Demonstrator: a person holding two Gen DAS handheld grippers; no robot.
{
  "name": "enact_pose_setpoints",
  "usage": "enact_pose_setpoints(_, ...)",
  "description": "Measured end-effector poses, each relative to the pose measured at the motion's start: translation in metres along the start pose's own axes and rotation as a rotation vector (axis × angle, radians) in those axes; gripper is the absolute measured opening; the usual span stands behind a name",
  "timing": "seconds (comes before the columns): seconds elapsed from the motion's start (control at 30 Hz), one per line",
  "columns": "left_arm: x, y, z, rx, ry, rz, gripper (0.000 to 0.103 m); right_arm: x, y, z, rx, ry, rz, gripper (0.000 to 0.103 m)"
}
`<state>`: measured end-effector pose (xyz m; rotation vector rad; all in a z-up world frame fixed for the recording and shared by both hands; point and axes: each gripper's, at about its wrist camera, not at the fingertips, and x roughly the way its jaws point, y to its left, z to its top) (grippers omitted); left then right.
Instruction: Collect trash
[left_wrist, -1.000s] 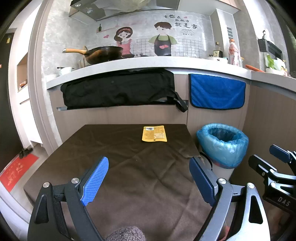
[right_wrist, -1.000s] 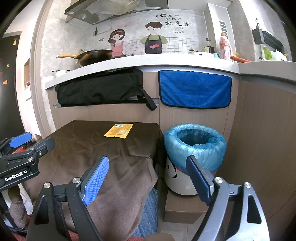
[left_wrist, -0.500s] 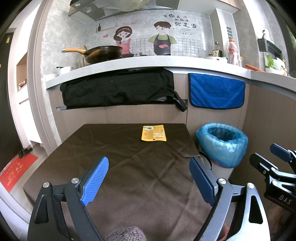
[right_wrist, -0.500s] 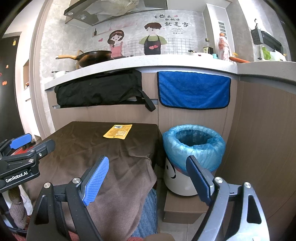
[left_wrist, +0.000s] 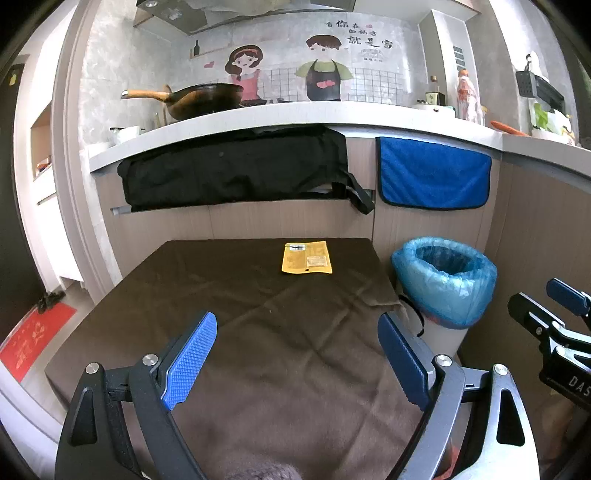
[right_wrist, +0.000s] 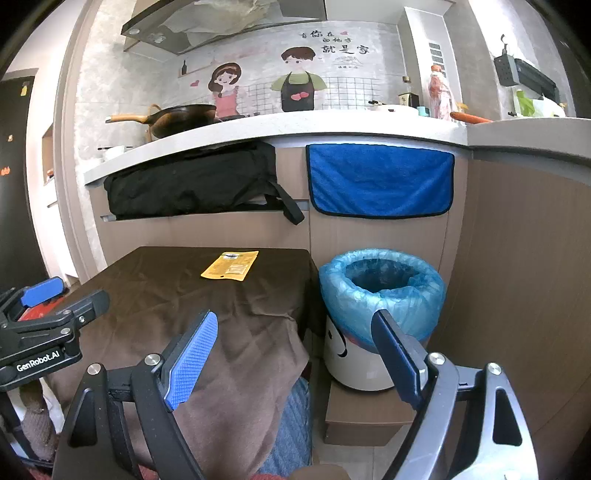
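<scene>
Both tools hover released and level: my left tool (left_wrist: 297, 354) over the near part of the brown-clothed tabletop (left_wrist: 258, 332), my right tool (right_wrist: 291, 354) past its right edge. Beside the tabletop stands the blue-lined trash bin (right_wrist: 382, 291). A yellow packet (left_wrist: 306, 257) lies flat at the tabletop's far edge.

Grey marble-pattern wall (left_wrist: 110, 85) carries a cartoon couple mural (left_wrist: 288, 66); wood-panelled cabinet fronts (right_wrist: 524, 266) stand below the grey countertop (left_wrist: 295, 118).
</scene>
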<state>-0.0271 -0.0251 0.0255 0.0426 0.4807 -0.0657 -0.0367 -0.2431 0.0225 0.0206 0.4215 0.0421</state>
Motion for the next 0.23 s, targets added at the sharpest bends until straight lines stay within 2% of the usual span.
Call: enact_pose_setpoints(0.23,0.0092,0.0061,-0.0023,-0.027,0.034,-0.008,0.089,0.0039,0.0041,-0.0012,-0.004,0.011,0.002,0.083)
